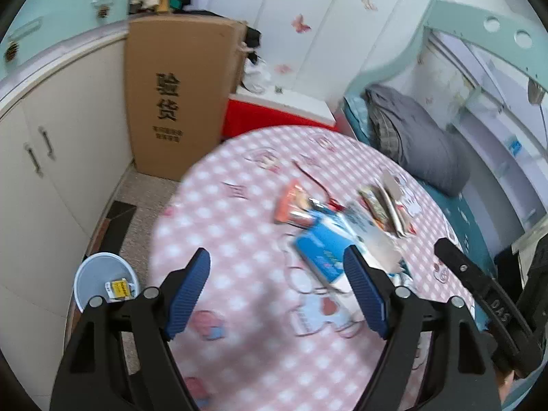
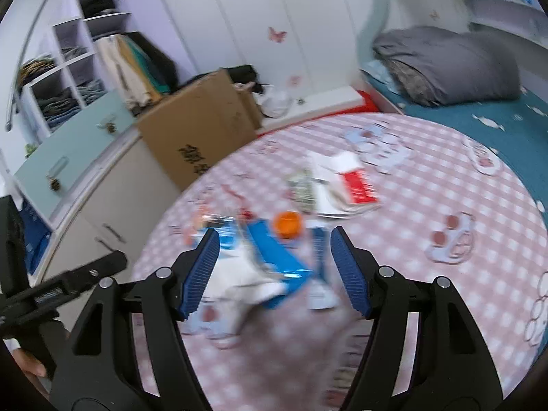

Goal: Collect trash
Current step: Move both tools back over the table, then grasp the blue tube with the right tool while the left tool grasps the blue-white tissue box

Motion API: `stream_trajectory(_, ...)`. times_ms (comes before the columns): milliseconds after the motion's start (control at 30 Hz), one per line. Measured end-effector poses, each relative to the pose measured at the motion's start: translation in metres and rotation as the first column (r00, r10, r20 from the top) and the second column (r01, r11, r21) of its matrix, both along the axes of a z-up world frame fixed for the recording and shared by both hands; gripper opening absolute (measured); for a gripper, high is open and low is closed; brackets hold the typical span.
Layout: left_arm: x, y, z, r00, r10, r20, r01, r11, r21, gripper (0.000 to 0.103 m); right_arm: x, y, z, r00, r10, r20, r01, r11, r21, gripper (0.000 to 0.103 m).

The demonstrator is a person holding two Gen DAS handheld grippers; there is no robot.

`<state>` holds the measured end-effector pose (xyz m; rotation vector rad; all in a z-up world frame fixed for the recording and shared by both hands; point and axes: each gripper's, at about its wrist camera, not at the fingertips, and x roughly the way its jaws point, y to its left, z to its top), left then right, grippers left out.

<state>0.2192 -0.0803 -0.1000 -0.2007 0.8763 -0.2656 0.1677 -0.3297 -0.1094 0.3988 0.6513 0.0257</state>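
A heap of trash lies on the round table (image 1: 239,226) with the pink checked cloth: an orange wrapper (image 1: 294,205), a blue carton (image 1: 322,250), clear plastic (image 1: 373,236) and snack packets (image 1: 383,205). My left gripper (image 1: 275,257) hovers open above the cloth, short of the heap, with nothing between its blue pads. In the right wrist view the blue carton (image 2: 274,257), an orange cap (image 2: 287,224), white tissue (image 2: 246,284) and a red-and-white packet (image 2: 356,185) appear blurred. My right gripper (image 2: 275,236) is open above them and grips nothing.
A white bin (image 1: 102,277) with a yellow scrap inside stands on the floor left of the table. A tall cardboard box (image 1: 178,96) leans by the cream cabinet (image 1: 51,171). A red chest (image 1: 274,116) and a bed with a grey quilt (image 1: 418,144) lie behind.
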Motion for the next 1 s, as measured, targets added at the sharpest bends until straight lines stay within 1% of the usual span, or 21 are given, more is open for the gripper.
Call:
stream_trajectory(67, 0.005, -0.017, -0.002, 1.0, -0.016, -0.014, 0.016, 1.0, 0.01, 0.078, 0.004, -0.013, -0.01, 0.999, -0.007, -0.036, 0.007, 1.0, 0.002, 0.066)
stream_trajectory(133, 0.011, -0.029, -0.005, 0.999, -0.018, -0.028, 0.018, 1.0, 0.021, 0.078, 0.01, -0.022, -0.023, 0.997, 0.001, -0.077, -0.001, 1.0, 0.002, 0.062)
stream_trajectory(233, 0.02, -0.042, -0.008, 0.998, -0.023, -0.051, 0.024, 0.999, 0.022, 0.078, 0.022, -0.022, -0.035, 0.993, 0.029, -0.116, -0.029, 1.0, 0.006, 0.059)
stream_trajectory(300, 0.025, -0.05, -0.008, 0.998, -0.025, -0.058, 0.025, 1.0, 0.013, 0.078, 0.027, -0.021, -0.041, 0.99, 0.047, -0.133, -0.049, 0.999, -0.015, 0.052)
stream_trajectory(367, 0.03, -0.058, -0.005, 0.998, -0.03, -0.061, 0.031, 0.999, 0.011, 0.078, 0.034, -0.019, -0.045, 0.986, 0.057, -0.154, -0.063, 0.997, -0.035, 0.049)
stream_trajectory(433, 0.035, -0.071, -0.004, 0.997, -0.048, -0.066, 0.049, 0.999, 0.015, 0.078, 0.039, -0.019, -0.051, 0.982, 0.072, -0.174, -0.08, 0.996, -0.036, 0.042)
stream_trajectory(500, 0.039, -0.084, -0.004, 0.995, -0.073, -0.068, 0.074, 0.997, 0.014, 0.078, 0.042, -0.019, -0.055, 0.979, 0.077, -0.189, -0.088, 0.995, -0.051, 0.025)
stream_trajectory(533, 0.042, -0.09, -0.004, 0.994, -0.088, -0.071, 0.09, 0.996, 0.013, 0.078, 0.042, -0.021, -0.056, 0.98, 0.075, -0.184, -0.086, 0.995, -0.056, 0.019)
stream_trajectory(567, 0.044, -0.096, -0.005, 0.992, -0.103, -0.077, 0.104, 0.995, 0.011, 0.078, 0.041, -0.025, -0.058, 0.981, 0.072, -0.182, -0.081, 0.996, -0.046, 0.011)
stream_trajectory(633, 0.051, -0.107, -0.01, 0.989, -0.111, -0.095, 0.113, 0.993, 0.016, 0.078, 0.037, -0.035, -0.06, 0.984, 0.068, -0.164, -0.068, 0.998, 0.005, 0.01)
stream_trajectory(700, 0.057, -0.116, -0.016, 0.987, -0.113, -0.111, 0.115, 0.993, 0.014, 0.078, 0.034, -0.042, -0.06, 0.986, 0.059, -0.154, -0.055, 0.998, 0.034, 0.009)
stream_trajectory(767, 0.061, -0.123, -0.021, 0.986, -0.119, -0.117, 0.123, 0.992, 0.032, 0.078, 0.031, -0.048, -0.06, 0.988, 0.054, -0.143, -0.046, 0.997, 0.057, 0.009)
stream_trajectory(867, 0.062, -0.136, -0.028, 0.988, -0.116, -0.101, 0.126, 0.988, 0.09, 0.073, 0.026, -0.05, -0.059, 0.99, 0.052, -0.134, -0.043, 0.997, 0.069, 0.009)
stream_trajectory(933, 0.06, -0.143, -0.028, 0.986, -0.141, -0.085, 0.15, 0.983, 0.108, 0.066, 0.023, -0.051, -0.057, 0.99, 0.061, -0.127, -0.049, 0.994, 0.094, 0.009)
stream_trajectory(967, 0.06, -0.145, -0.028, 0.983, -0.164, -0.086, 0.173, 0.979, 0.112, 0.055, 0.022, -0.05, -0.056, 0.99, 0.066, -0.123, -0.054, 0.993, 0.104, 0.009)
stream_trajectory(1000, 0.061, -0.147, -0.029, 0.978, -0.183, -0.103, 0.194, 0.975, 0.106, 0.047, 0.021, -0.049, -0.055, 0.99, 0.07, -0.119, -0.057, 0.992, 0.109, 0.009)
